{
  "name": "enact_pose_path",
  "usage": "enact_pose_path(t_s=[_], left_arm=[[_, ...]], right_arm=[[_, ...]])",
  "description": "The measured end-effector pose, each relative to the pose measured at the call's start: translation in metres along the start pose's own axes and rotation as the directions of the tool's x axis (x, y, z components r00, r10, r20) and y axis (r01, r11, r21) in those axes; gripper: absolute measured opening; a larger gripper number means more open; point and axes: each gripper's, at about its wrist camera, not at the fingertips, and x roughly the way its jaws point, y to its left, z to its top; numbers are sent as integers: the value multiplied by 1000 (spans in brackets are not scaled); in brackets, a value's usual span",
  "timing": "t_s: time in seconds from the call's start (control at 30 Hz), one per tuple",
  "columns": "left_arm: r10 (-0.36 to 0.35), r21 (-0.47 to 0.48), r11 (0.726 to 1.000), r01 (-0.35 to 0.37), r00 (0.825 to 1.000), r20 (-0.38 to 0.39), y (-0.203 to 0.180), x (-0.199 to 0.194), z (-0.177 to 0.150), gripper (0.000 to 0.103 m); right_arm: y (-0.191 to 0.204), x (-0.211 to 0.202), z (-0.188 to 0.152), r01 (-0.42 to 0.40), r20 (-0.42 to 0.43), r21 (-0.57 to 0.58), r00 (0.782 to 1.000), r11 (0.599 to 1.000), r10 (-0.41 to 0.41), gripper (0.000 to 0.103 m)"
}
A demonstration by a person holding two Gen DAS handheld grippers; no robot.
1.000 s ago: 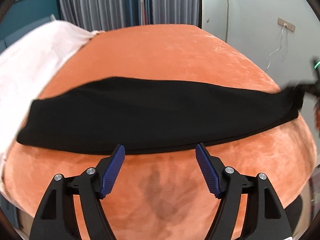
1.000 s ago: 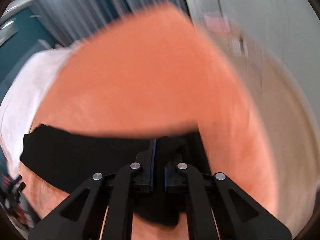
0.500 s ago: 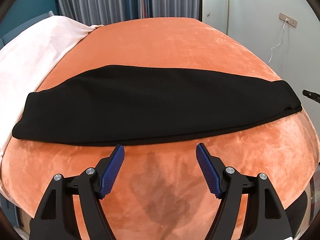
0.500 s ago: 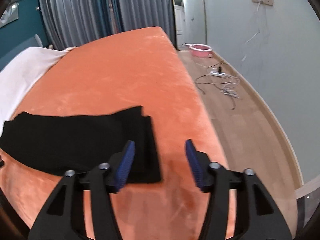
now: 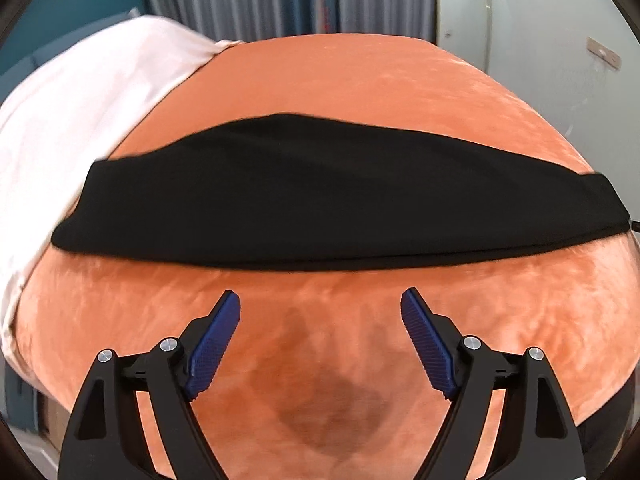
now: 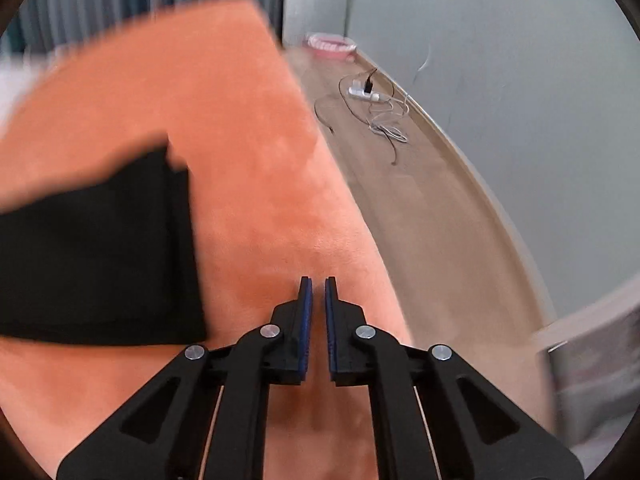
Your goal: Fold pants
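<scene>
Nearest in the left wrist view: left gripper [image 5: 320,334] with blue ribbed jaws spread wide and opening further, nothing between them, only bare orange velvet bed cover [image 5: 320,352] below, marked there by a darker patch. Just beyond the tips, apart from them: long black folded pants [image 5: 320,204], flat as a band across the bed's width, parallel to its near edge, one end close to the right edge. Further back, bare orange cover; along the left side, pale pink blanket [image 5: 92,108]. Behind, grey pleated curtains [image 5: 280,0].

Nearest in the right wrist view: right gripper [image 6: 316,308], jaws closing, nearly together with a thin slit left, empty, above the cover near the bed's right edge. Left of it, not touching: the pants' layered end. Beyond the right edge: wooden floor [image 6: 440,220], white power strip with tangled cables [image 6: 368,94], blurred pink round basin [image 6: 332,44] by the grey wall [image 6: 500,80].
</scene>
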Motion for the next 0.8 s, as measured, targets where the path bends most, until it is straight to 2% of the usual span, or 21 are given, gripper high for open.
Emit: enact_pose_path(t_s=[0.03,0.07,0.1,0.17,0.23,0.27,0.3,0.33,0.37,0.4,0.43,0.5,0.57,0.6,0.67,0.73,0.8], left_arm=[[3,-18,1000,-3,1000,-3,8,2,-1,80],[8,-30,1000,-8,1000,-5,14,3,-1,80],[16,-45,999,-16,1000,-8,19,6,-1,80],[28,-86,996,-30,999,-23,32,12,1,80],[34,-139,989,-38,999,-37,51,16,5,80],[43,-159,986,-48,998,-36,60,15,7,80],[63,-179,981,-68,998,-30,76,12,10,80],[92,-191,977,-96,995,-29,90,10,10,84],[130,-202,970,-134,991,-33,105,8,12,88],[180,-220,958,-183,983,-37,123,7,13,88],[225,-251,940,-229,973,-46,152,7,13,88],[252,-318,911,-261,965,-71,198,9,14,88],[228,-416,877,-239,971,-77,248,13,16,88],[206,-458,862,-220,975,-81,268,16,16,88],[118,-557,818,-141,990,-76,311,31,19,88],[40,-648,756,-93,995,-96,348,55,21,88],[-30,-689,722,-62,992,-121,373,82,23,83]], right_arm=[[10,-16,1,-56,37,7,998,998,55,18],[24,-27,1,-94,55,-8,994,996,94,35],[44,-34,2,-122,61,-49,990,991,125,42],[80,-34,0,-149,41,-141,987,979,156,41],[105,-14,-14,-79,-18,-245,997,966,77,40],[112,3,-20,-11,-49,-284,999,959,-4,40],[112,14,-29,32,-50,-291,998,956,-49,40],[112,8,-35,42,-19,-267,999,963,-49,40],[115,-2,-33,70,-11,-239,997,969,-75,40],[126,-18,-33,117,10,-218,993,969,-117,40],[135,-30,-33,109,37,-216,994,970,-104,43],[169,-57,-38,49,74,-248,997,968,-32,42],[204,-73,-43,-14,71,-267,997,964,34,49],[224,-82,-48,-86,52,-274,993,958,104,50],[261,-89,-56,-179,23,-278,981,944,193,53],[304,-93,-71,-242,-4,-283,968,928,251,56],[342,-95,-88,-307,-53,-291,951,906,305,56]])
